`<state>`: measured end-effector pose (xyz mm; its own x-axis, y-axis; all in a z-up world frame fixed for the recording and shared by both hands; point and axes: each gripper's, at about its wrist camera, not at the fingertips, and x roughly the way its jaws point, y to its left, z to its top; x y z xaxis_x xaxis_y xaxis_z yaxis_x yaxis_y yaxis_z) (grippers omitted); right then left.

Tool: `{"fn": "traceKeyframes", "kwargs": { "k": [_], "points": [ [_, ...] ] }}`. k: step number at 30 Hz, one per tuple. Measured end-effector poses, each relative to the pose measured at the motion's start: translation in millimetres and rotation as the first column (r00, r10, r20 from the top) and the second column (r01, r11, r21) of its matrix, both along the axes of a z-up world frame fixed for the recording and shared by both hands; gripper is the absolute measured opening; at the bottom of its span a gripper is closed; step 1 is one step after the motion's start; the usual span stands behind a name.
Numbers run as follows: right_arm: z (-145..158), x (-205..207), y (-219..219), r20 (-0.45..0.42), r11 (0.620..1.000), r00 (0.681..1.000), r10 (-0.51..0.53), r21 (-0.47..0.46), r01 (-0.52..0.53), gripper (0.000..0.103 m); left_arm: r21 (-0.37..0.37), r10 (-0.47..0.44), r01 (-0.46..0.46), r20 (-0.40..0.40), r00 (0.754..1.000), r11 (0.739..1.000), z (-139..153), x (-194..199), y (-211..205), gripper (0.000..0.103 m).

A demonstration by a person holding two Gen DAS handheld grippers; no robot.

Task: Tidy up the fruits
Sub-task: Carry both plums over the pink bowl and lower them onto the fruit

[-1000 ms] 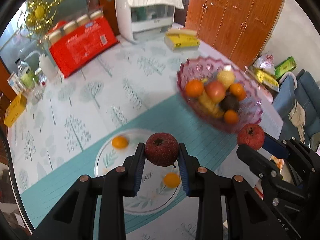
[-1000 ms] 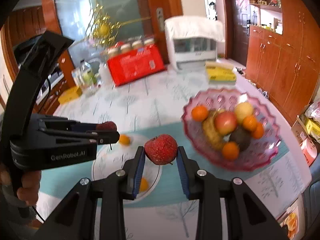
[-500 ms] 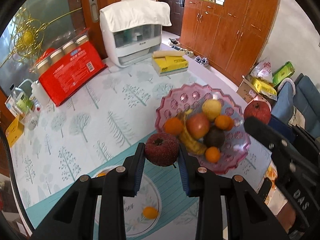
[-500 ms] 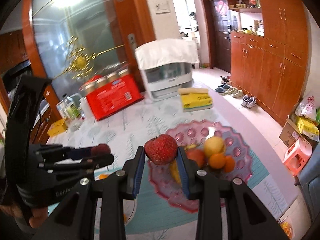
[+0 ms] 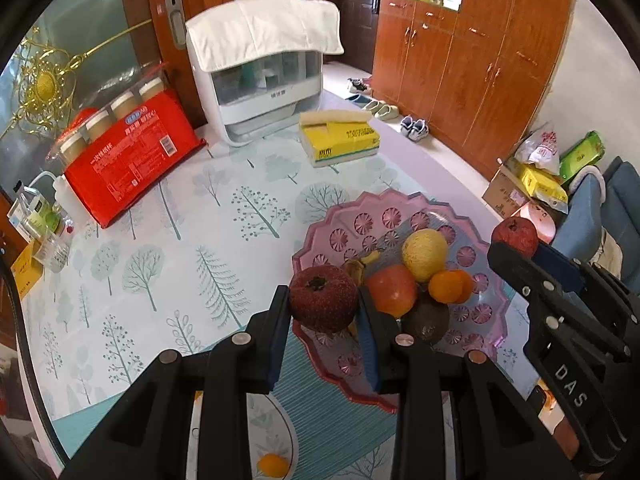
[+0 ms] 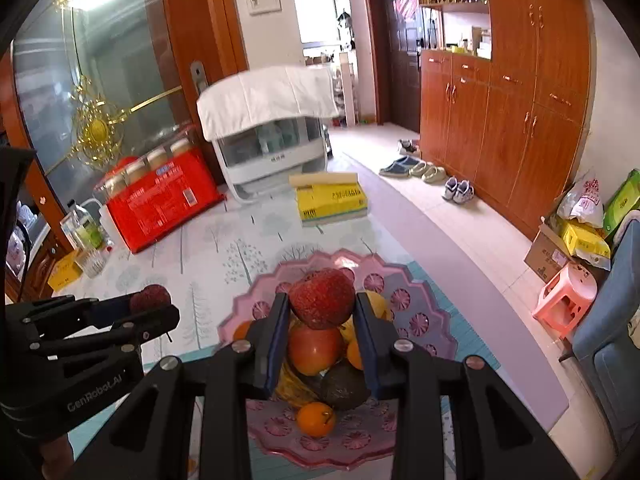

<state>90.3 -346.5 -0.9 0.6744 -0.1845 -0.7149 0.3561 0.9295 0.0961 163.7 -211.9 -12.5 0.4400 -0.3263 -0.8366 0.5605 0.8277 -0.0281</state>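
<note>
Tongs in both hands are each gripping one dark red, rough-skinned round fruit. The left tongs (image 5: 324, 332) are clamping their dark red round fruit (image 5: 323, 298) at its sides, just above the near rim of a pink scalloped glass fruit bowl (image 5: 344, 216). The right tongs (image 6: 322, 344) are pinching a brighter red pebbled fruit (image 6: 322, 298) directly over the bowl's pile: a red-orange apple (image 6: 314, 350), small oranges, a dark avocado, a banana. Both fruits look light, firm and a little bruisable, so a grip across the widest part, as now, seems safest, and the glass bowl is likely fragile. Beyond the tongs a red pack of paper cups and a yellow tissue box are lying on the tree-patterned table. Readable writing: "GenRobot.AI" on the left tool, "DAS" on the right tool.
</note>
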Motion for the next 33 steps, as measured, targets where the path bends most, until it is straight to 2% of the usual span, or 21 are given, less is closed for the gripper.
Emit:
{"fn": "traceKeyframes", "kwargs": {
  "k": [15, 33],
  "points": [
    [-44.5, 21.3, -29.9, -0.119, 0.999, 0.993, 0.023, 0.029, -0.020, 0.033, 0.104, 0.028, -0.021, -0.066, 0.997, 0.994, -55.0, 21.1, -49.8, 0.030],
    [-71.9, 26.5, -46.8, -0.186, 0.999, 0.982, 0.025, 0.033, -0.020, 0.033, 0.183, 0.032, -0.016, -0.085, 0.996, 0.983, -80.2, 29.1, -75.6, 0.031]
  ]
}}
